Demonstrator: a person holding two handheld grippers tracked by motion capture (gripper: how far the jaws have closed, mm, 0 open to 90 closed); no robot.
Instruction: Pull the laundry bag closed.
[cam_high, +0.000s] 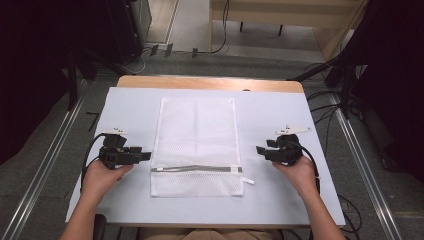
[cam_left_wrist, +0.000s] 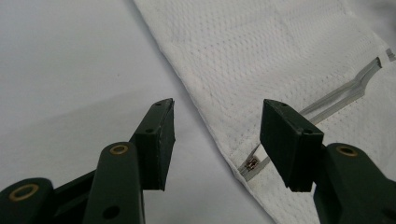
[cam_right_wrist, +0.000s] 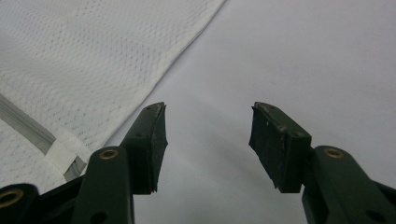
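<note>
On white table (cam_high: 280, 195), one mesh bag (cam_high: 196, 145), two hand-held grippers, agape.

my table (cam_high: 280, 85) is a wooden top, mostly covered by a pale grey-white sheet (cam_high: 270, 115); bare wood shows as a strip along the far edge. floor (cam_high: 60, 165) around it is grey carpet. two metal rails (cam_high: 47, 160) run along the floor, one past the left edge of the table, one past the right (cam_high: 367, 170). black cables (cam_high: 332, 112) lie loose on the carpet off the far right corner, more beyond the far edge. dark stands or equipment (cam_high: 120, 25) fill the far left and far right, too dim to identify. beyond the far edge, a light wooden bench or low furniture (cam_high: 280, 12) on thin legs. light is even and soft, from overhead.
</note>
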